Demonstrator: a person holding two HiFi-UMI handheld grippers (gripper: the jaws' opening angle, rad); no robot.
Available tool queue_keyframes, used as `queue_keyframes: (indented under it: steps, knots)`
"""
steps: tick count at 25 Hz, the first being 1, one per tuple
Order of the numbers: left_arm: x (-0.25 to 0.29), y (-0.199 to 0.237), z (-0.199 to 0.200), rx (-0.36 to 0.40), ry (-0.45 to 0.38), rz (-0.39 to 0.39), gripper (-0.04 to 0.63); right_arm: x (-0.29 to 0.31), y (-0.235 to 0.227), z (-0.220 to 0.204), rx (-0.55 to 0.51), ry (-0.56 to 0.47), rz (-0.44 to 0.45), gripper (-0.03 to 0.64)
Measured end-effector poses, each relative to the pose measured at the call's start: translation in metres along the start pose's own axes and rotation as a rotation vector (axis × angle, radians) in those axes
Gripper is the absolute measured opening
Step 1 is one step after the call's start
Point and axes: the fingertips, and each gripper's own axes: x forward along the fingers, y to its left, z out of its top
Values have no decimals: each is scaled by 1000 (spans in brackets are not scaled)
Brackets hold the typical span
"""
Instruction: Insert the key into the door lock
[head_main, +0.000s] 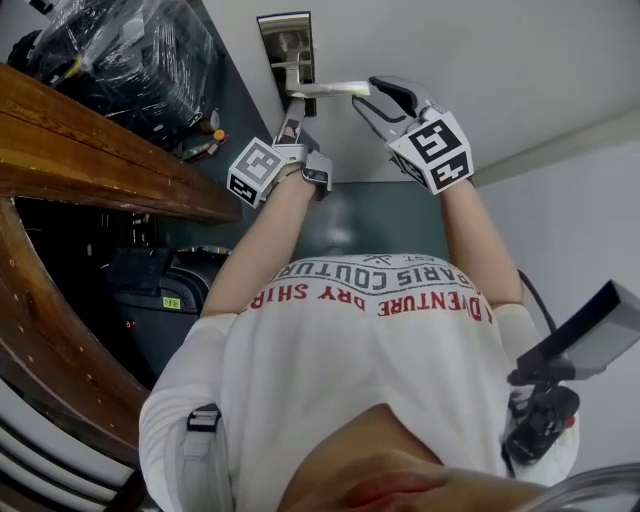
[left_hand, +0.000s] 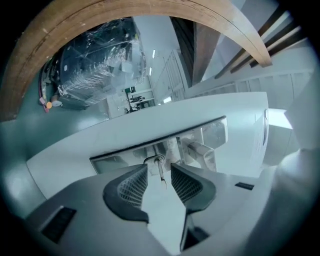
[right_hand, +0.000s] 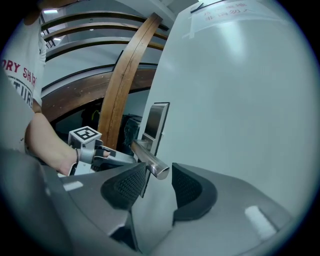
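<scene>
The white door (head_main: 470, 60) carries a metal lock plate (head_main: 285, 45) with a lever handle (head_main: 325, 89). My left gripper (head_main: 290, 128) points level at the plate just under the handle. In the left gripper view the thin key (left_hand: 161, 175) stands edge-on in the lock, its ring (left_hand: 154, 159) against the plate. It sits between the pads of my left gripper (left_hand: 158, 167), and a gap shows on each side. My right gripper (head_main: 372, 98) is open around the handle's free end (right_hand: 159, 171), whose tip sits between the pads of that gripper (right_hand: 159, 169).
A curved wooden frame (head_main: 100, 150) runs along the left, with a plastic-wrapped black object (head_main: 120, 50) behind it. A black device on a mount (head_main: 590, 335) stands at the right. The person's torso fills the lower head view.
</scene>
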Motion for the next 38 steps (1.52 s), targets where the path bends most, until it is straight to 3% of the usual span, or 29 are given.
queue_keyframes:
  steps: [1,4,6,7,8,9,13,16,20,24,31,38]
  knots:
    - [-4,-1,-1,49,26,-3,139,-3,-4,1,18,-19,-33,137]
    - [-36,1,-7,216,88,23,147,-21,-3,-11,95,-69,-84,135]
    - [-63,-5,-18,313,123,21,147,-36,19,-24,126,-60,-41,96]
    - [-77,-14,-28,378,149,4,142,-48,35,-29,136,-54,-13,6]
    - [-93,-27,-41,464,179,-19,26,-62,54,-34,144,-47,17,0]
    - [-110,-43,-55,565,210,-45,0,-79,75,-38,150,-42,48,0]
    - [-187,-105,-115,915,309,-137,0,-147,158,-50,180,-46,143,0]
    - [-253,-133,-155,1071,364,-134,0,-199,215,-59,215,-28,215,0]
    - [-338,-137,-209,1132,466,-103,0,-263,280,-77,252,-2,288,0]
    - [-400,-134,-246,1099,530,-76,0,-307,330,-93,268,28,321,0]
    - [-463,-137,-277,1097,581,-80,0,-354,392,-107,286,60,322,2]
    - [-583,-146,-304,1083,619,-105,0,-412,502,-93,277,71,309,2]
